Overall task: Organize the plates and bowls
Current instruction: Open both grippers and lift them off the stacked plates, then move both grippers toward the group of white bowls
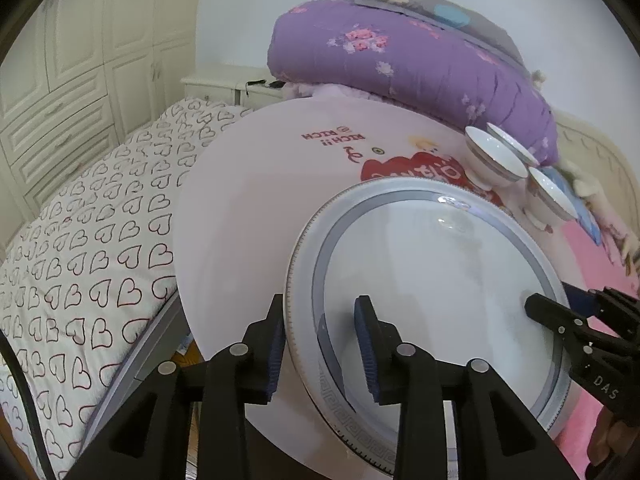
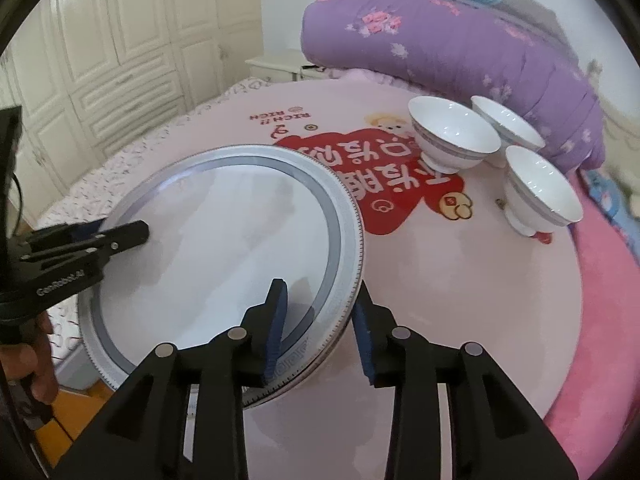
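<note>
A large white plate with a grey-blue ring is held over a round pink table. My left gripper straddles its left rim, one finger on each face, shut on it; it shows in the right wrist view. My right gripper straddles the right rim, shut on it; it shows in the left wrist view. Three white bowls stand upright at the far right of the table.
A purple quilt is piled behind the bowls. A heart-patterned bed lies left of the table. White wardrobes and a nightstand stand beyond. Pink fabric lies at the right.
</note>
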